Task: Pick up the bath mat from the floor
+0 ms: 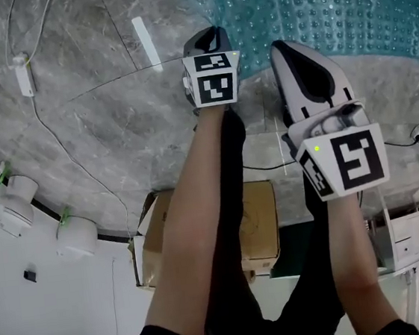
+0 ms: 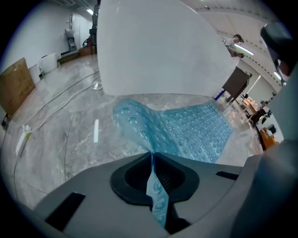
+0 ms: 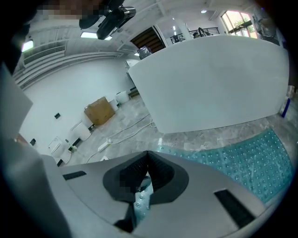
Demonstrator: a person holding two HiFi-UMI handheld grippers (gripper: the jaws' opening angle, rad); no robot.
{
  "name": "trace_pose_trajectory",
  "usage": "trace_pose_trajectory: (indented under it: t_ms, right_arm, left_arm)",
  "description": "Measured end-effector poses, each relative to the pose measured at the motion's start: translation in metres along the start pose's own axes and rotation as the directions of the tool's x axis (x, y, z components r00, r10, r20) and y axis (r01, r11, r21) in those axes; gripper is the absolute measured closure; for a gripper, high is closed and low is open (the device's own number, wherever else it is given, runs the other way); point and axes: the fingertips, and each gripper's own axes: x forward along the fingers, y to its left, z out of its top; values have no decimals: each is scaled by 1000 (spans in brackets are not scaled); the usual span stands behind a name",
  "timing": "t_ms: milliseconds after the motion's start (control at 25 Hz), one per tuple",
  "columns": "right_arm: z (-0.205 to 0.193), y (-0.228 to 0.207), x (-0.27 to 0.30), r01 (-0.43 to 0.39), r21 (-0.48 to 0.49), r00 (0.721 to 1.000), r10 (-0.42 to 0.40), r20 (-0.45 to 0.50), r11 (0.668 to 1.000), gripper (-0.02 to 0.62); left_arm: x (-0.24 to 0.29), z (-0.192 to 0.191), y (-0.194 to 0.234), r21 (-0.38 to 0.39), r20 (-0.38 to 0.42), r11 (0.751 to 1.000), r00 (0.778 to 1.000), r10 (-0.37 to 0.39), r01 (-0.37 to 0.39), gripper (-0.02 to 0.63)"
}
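Head view: camera on your head, aimed steeply down past your forearms. Left gripper point(image 1: 212, 36) at 12 o'clock, right gripper point(image 1: 286, 50) at 1 o'clock, both close.
Gripper views: each low, near floor, facing along own jaws.
Shared: bath mat point(image 1: 312, 9) in all three views; cardboard box point(image 1: 264, 220) in head and right gripper views.

Grey marble floor point(image 1: 107, 122), white curved wall point(image 1: 53, 308), cardboard box point(image 1: 257, 221), white power strip point(image 1: 24, 75), trailing cable point(image 1: 65, 153)

Blue bubbled bath mat point(image 2: 195, 130), corner raised
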Motion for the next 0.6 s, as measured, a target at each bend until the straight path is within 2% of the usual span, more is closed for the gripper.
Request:
trace_pose_trajectory:
  t_ms: [240,440,600]
  right_arm:
    - [41,-1,-64,49,-22,999,-48,23,999,583]
    - [89,-11,-126,93,-33,995,-91,42,995,584]
    - [130,-19,-178,120,-49,991,-117,61,992,583]
  left_arm:
    - [-59,41,-59,75,41,997,998,-37,34,572]
    - [-108,73,-116,123,34,990,997,-74,69,572]
    - [-158,119,-169,120,60,982,986,-154,146,572]
